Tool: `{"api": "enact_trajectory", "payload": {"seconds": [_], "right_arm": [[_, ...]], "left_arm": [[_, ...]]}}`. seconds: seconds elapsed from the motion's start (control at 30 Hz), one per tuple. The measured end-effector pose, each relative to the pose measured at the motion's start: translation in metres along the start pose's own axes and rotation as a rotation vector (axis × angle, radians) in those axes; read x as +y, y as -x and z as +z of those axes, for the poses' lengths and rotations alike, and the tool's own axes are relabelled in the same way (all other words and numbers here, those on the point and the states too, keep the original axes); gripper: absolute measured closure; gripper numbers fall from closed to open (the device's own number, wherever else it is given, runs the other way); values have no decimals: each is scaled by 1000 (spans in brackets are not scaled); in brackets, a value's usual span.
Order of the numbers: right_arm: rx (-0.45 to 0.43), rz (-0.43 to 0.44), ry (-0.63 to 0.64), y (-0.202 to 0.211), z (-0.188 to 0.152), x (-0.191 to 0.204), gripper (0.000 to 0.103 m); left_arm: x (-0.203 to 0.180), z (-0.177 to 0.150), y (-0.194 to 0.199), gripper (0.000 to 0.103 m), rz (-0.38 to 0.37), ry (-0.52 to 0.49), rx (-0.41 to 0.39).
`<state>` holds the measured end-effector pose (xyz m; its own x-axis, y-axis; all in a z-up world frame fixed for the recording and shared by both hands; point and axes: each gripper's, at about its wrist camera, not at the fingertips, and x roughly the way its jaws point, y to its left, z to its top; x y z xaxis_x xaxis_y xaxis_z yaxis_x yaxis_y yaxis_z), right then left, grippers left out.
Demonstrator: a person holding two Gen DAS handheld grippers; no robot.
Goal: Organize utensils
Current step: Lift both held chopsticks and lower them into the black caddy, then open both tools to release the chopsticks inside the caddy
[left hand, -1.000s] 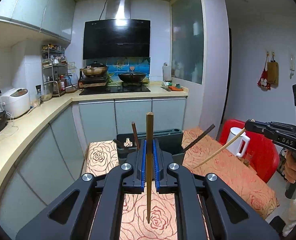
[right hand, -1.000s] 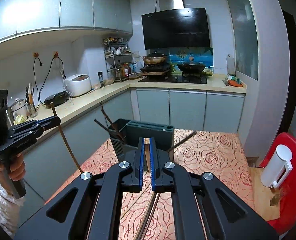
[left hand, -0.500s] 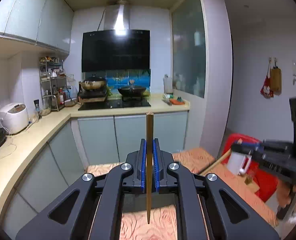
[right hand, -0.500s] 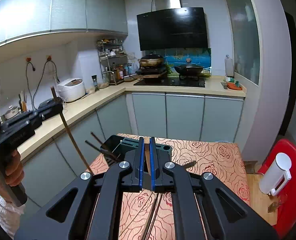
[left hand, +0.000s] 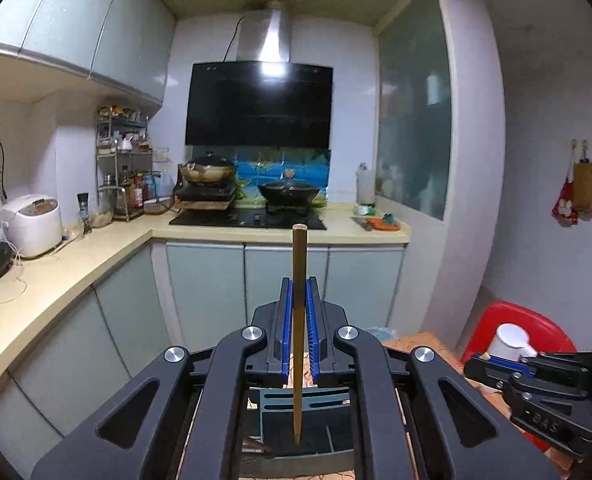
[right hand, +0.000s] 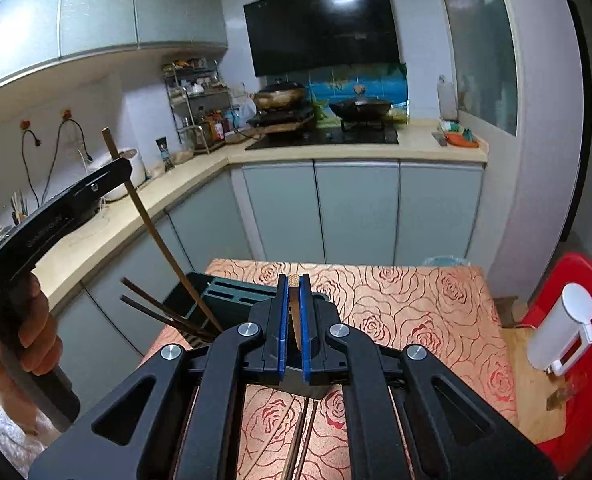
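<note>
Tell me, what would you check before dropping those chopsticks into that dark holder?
1. Left tool clamps its chopstick: ok.
2. Right tool clamps its chopstick: ok.
3. Left chopstick's lower tip over the dark utensil holder: ok.
4. Right chopstick's lower tip over the holder: cannot tell, hidden under the tool.
5. Room beside the two chopsticks already leaning in the holder: cannot tell.

Wooden chopstick (left hand: 298,320), matt black holder (right hand: 232,300)
</note>
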<state>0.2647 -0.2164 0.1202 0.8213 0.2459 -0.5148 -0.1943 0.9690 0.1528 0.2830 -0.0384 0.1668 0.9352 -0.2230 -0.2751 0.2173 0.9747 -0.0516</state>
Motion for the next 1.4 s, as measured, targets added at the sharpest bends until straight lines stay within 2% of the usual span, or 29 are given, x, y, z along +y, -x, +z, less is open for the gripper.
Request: {"api": "enact_trajectory", "payload": {"seconds": [0.17, 0.43, 0.47, 0.53, 0.6, 0.63, 0.67, 0.9, 1.03, 1.13, 1.4], "right_arm": [[47, -6, 6, -23, -11, -1, 97], [74, 10, 17, -39, -20, 5, 97], [75, 13, 16, -39, -20, 4, 96], [73, 17, 15, -39, -21, 5, 92], [71, 29, 12, -37, -21, 6, 76], [64, 29, 6, -35, -21, 6, 67], [59, 32, -4, -32, -21, 5, 63], [14, 20, 10, -11, -22, 9, 63], [-24, 16, 27, 10, -28, 9, 61], [-45, 7, 39, 24, -37, 7, 59], [-58, -39, 67, 44, -78, -1, 59]], "left_arm": [[8, -25, -29, 97, 10, 10, 65], [12, -40, -33, 96, 15, -1, 100], [13, -40, -31, 91, 19, -4, 99], [13, -41, -25, 70, 29, -13, 92], [14, -43, -17, 55, 37, -17, 84], [15, -44, -12, 51, 34, -16, 80], [16, -44, -7, 49, 32, -17, 75], [24, -50, 28, 28, 15, -16, 50], [32, -61, 49, 22, 0, 3, 51], [36, -73, 58, 22, 5, 1, 66], [37, -130, 76, 22, -6, -8, 142]]}}
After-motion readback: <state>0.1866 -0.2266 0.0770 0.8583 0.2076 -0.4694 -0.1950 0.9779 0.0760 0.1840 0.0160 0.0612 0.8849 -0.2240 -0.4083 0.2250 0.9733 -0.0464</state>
